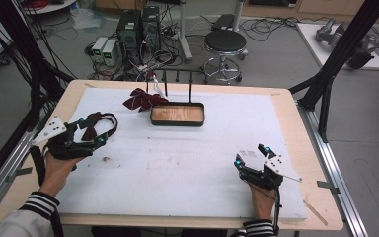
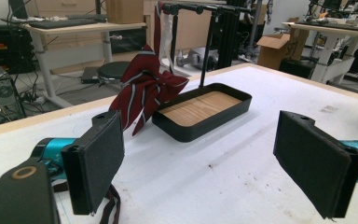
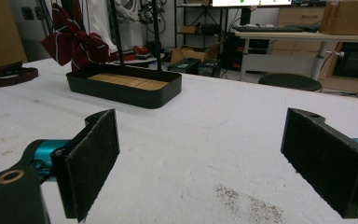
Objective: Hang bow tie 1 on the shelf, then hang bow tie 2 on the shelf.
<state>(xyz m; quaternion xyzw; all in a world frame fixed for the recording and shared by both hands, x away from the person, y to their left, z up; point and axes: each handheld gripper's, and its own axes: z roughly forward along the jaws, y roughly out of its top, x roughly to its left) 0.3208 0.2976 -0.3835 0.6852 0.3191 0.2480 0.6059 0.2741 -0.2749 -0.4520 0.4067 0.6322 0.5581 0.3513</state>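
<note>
The left gripper point(image 1: 90, 129) sits low over the white mat point(image 1: 177, 163) with its jaws spread wide and nothing between them. A dark red bow tie with a black strap point(image 1: 94, 126) lies on the mat right at its tips in the high view; in the left gripper view a bit of that strap point(image 2: 112, 205) shows just under the near jaw, at the bottom edge. Whether a jaw touches the strap cannot be told.

Ahead of this gripper and a little to the side, a second red striped bow point(image 2: 144, 88) hangs from a black rack point(image 2: 200, 28), its lower tips hanging beside the rim of the black tray with a wooden floor point(image 2: 203, 109). The tray stands on the mat, well beyond the jaws.

The right gripper point(image 1: 250, 157) rests on the mat well apart from the left one, jaws likewise spread and holding nothing. From it, the tray point(image 3: 123, 86) lies ahead and toward its near jaw, the hanging bow point(image 3: 72, 39) beyond.
</note>
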